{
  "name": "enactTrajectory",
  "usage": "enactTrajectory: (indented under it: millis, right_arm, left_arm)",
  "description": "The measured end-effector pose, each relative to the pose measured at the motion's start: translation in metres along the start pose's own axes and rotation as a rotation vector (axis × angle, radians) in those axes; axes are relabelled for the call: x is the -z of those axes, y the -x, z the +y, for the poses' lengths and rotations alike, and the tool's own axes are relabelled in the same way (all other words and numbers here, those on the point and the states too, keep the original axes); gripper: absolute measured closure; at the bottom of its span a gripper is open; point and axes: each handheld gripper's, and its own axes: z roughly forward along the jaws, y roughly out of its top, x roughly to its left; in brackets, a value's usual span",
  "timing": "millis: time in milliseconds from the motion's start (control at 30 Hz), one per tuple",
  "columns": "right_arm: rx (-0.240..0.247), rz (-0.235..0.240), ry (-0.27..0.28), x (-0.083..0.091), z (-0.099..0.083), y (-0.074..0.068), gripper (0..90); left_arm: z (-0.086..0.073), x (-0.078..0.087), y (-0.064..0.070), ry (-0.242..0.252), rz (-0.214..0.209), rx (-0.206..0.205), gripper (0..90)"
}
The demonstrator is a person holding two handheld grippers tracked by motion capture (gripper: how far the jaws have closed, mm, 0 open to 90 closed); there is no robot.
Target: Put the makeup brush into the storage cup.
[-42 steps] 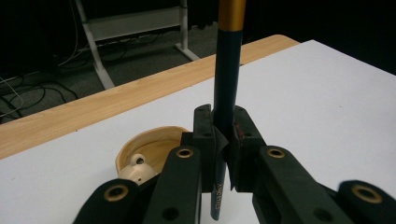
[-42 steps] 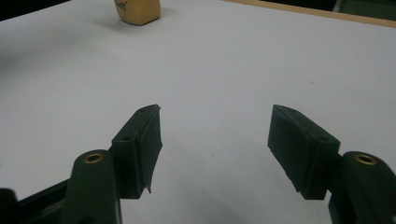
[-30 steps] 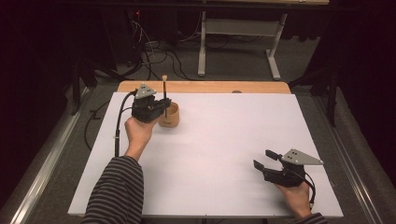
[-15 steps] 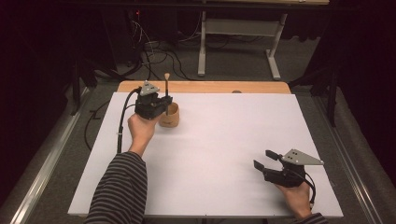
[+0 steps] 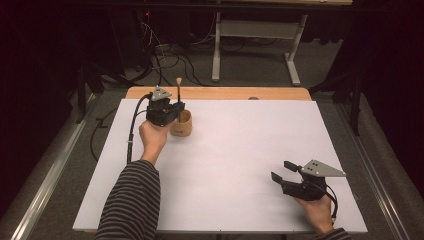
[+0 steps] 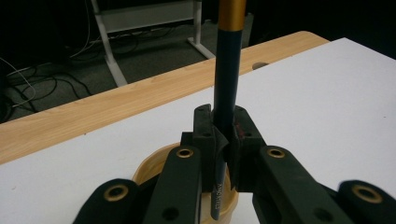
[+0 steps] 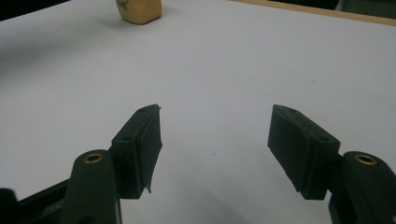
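Note:
A small round wooden cup (image 5: 181,124) stands on the white table cover (image 5: 240,150) at the back left. My left gripper (image 5: 172,106) hangs just above the cup, shut on a dark blue paintbrush (image 6: 227,79) with a gold ferrule. The paintbrush (image 5: 178,92) stands upright, its lower end reaching down into the cup (image 6: 154,168). My right gripper (image 5: 281,171) rests low at the front right with its jaws wide apart and nothing between them. In the right gripper view the cup (image 7: 138,10) sits far off at the top, beyond the gripper (image 7: 215,135).
A strip of bare wooden tabletop (image 5: 220,93) runs along the far edge, with a small hole (image 5: 253,98) in it. Beyond it stand a white metal frame (image 5: 255,35) and loose cables (image 5: 165,55) on the floor.
The left gripper has risen slightly and shifted a little away from me above the cup, the brush still in it. The right gripper has stayed put.

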Motion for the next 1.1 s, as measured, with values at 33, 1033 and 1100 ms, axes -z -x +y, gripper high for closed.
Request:
enactTrajectory:
  millis: [33,1033,1100]
  right_arm:
    - [0.0,0.001,-0.001,0.0,0.0,0.0,36.6]
    - [0.0,0.007,-0.008,-0.001,0.0,0.0,36.6]
    - [-0.003,0.007,-0.009,-0.001,0.0,0.0,36.6]
  left_arm:
    - [0.0,-0.001,0.0,0.0,0.002,0.001,83.6]
    - [-0.006,-0.02,0.004,-0.062,0.057,-0.048,83.4]
    - [-0.006,-0.02,0.003,-0.063,0.06,-0.045,83.4]
